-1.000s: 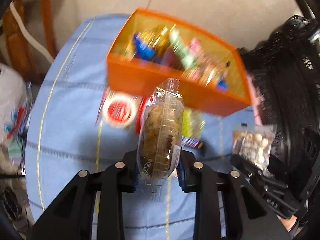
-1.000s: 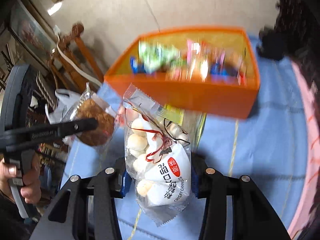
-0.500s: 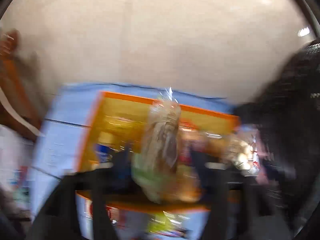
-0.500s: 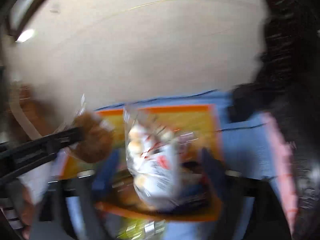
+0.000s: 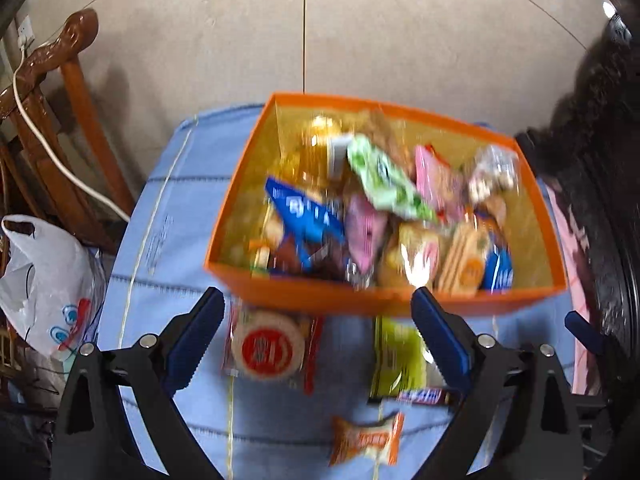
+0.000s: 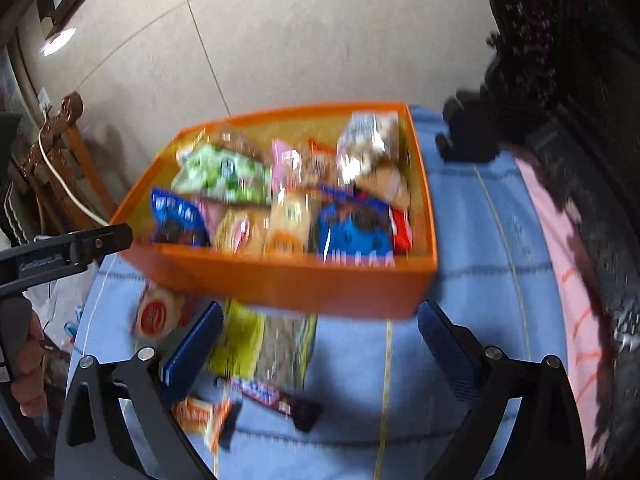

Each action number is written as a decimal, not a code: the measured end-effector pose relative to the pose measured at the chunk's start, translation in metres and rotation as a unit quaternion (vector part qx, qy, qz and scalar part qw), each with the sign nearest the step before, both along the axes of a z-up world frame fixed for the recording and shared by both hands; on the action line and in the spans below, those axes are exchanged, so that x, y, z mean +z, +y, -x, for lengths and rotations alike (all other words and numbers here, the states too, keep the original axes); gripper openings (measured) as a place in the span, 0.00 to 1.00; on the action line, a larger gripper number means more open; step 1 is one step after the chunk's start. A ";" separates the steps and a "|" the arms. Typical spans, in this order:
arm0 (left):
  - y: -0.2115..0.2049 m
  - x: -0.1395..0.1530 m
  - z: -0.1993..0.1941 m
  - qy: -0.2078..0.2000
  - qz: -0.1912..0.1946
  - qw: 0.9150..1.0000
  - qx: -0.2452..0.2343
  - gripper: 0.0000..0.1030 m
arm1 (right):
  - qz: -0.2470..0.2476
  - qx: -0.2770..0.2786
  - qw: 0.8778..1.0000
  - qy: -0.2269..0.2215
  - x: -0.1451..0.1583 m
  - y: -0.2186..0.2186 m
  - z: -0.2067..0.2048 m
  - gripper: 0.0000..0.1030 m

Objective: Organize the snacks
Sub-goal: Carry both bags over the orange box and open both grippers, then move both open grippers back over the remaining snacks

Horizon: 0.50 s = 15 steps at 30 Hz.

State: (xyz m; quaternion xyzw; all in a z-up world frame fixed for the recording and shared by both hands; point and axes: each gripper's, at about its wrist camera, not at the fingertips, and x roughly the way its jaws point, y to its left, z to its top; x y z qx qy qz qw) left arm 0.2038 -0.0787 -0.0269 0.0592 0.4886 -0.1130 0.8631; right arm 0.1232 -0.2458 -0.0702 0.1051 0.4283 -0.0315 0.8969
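Observation:
An orange box [image 5: 304, 298] [image 6: 296, 284] full of mixed snack packs stands on the blue cloth. My left gripper [image 5: 316, 330] is open and empty, just in front of the box. My right gripper [image 6: 320, 336] is open and empty too, near the box's front wall. On the cloth in front lie a round red-label biscuit pack [image 5: 266, 346] [image 6: 154, 316], a yellow-green pack [image 5: 396, 360] [image 6: 240, 338], a chocolate bar [image 5: 424, 396] [image 6: 276, 398] and a small orange pack [image 5: 366, 438] [image 6: 200, 414]. The crispy-ball bag [image 6: 366, 142] lies in the box's far right corner.
A wooden chair [image 5: 52, 92] and a white plastic bag [image 5: 44, 280] stand left of the table. Dark carved furniture [image 5: 600, 200] and a pink cloth [image 6: 568, 280] border the right side. The left gripper's body [image 6: 60, 254] shows at the right wrist view's left edge.
Both grippers carried their packs over the box, opened and let them go inside. Both jaws now stand wide and empty, pulled back in front of the box.

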 end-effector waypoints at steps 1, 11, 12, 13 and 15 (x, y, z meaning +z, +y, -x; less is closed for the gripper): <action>0.002 -0.003 0.007 0.002 -0.005 1.000 -0.002 0.89 | -0.004 -0.002 1.000 0.006 -0.004 0.000 0.008 0.96; 0.027 -0.015 0.047 0.027 -0.026 0.999 0.013 0.90 | -0.029 -0.007 0.998 0.059 -0.025 0.010 0.056 0.96; 0.029 -0.016 0.050 0.030 -0.028 0.999 0.015 0.90 | -0.030 -0.006 0.998 0.063 -0.027 0.011 0.059 0.96; 0.030 -0.017 0.052 0.034 -0.029 0.999 0.015 0.90 | -0.034 -0.005 0.997 0.069 -0.030 0.011 0.062 0.96; 0.032 -0.019 0.056 0.040 -0.031 0.999 0.016 0.90 | -0.041 -0.005 0.996 0.079 -0.033 0.012 0.068 0.96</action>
